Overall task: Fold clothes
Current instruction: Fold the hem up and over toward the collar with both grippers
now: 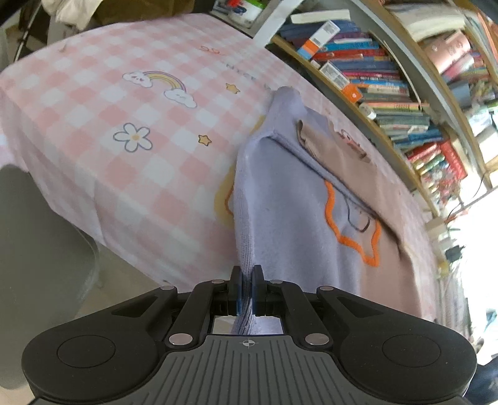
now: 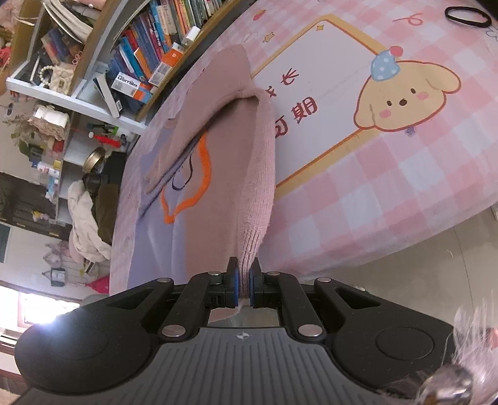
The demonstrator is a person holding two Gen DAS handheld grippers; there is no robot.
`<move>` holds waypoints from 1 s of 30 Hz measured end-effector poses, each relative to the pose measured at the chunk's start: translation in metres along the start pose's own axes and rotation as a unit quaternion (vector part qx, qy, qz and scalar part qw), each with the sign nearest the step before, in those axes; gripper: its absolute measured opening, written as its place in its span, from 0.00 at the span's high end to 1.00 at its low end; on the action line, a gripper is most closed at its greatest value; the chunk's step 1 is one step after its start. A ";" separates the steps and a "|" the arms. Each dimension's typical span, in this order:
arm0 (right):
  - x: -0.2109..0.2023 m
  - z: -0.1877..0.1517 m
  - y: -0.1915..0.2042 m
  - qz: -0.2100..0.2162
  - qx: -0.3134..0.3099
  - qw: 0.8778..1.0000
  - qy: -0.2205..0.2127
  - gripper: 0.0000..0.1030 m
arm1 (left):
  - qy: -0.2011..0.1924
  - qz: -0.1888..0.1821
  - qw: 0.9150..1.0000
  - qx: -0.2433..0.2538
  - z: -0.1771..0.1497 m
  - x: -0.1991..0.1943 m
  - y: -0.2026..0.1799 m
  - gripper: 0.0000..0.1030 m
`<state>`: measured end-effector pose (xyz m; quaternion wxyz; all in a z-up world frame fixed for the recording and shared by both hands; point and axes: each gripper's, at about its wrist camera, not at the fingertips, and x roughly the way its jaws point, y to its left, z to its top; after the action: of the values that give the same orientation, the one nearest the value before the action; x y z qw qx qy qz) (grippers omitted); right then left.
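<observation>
A knitted sweater, lavender on one half [image 1: 298, 218] and dusty pink on the other [image 2: 230, 162], lies on a pink checked tablecloth [image 1: 102, 118]. It has an orange star outline [image 1: 358, 240] stitched on the front. My left gripper [image 1: 247, 289] is shut on the ribbed lavender hem, which rises off the table to its blue pads. My right gripper [image 2: 244, 288] is shut on the ribbed pink hem [image 2: 260, 199], also lifted. The sleeves are folded across the body.
A crowded bookshelf [image 1: 389, 84] runs close along the table's far side. The cloth hangs over the near table edge [image 1: 130, 249] above the floor. A black hair tie [image 2: 467, 17] lies on the cloth. A grey chair [image 1: 37, 249] stands at left.
</observation>
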<state>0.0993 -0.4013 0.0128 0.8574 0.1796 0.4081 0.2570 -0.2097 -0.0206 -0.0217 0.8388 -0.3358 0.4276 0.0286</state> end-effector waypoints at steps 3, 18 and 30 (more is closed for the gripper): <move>0.000 -0.001 0.000 0.000 -0.001 1.000 0.001 0.94 | -0.012 -0.024 1.000 -0.013 0.007 -0.003 -0.003 0.96; 0.000 -0.006 -0.002 0.000 -0.006 1.000 0.007 0.94 | -0.096 -0.117 0.988 -0.032 0.092 0.007 -0.043 0.96; 0.001 -0.010 -0.003 0.000 -0.011 1.000 0.011 0.94 | -0.088 -0.131 0.987 -0.020 0.169 0.073 -0.059 0.96</move>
<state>0.0930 -0.4027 0.0048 0.8545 0.1675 0.4152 0.2633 -0.0263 0.0159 0.0252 0.8630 -0.4014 0.3037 -0.0431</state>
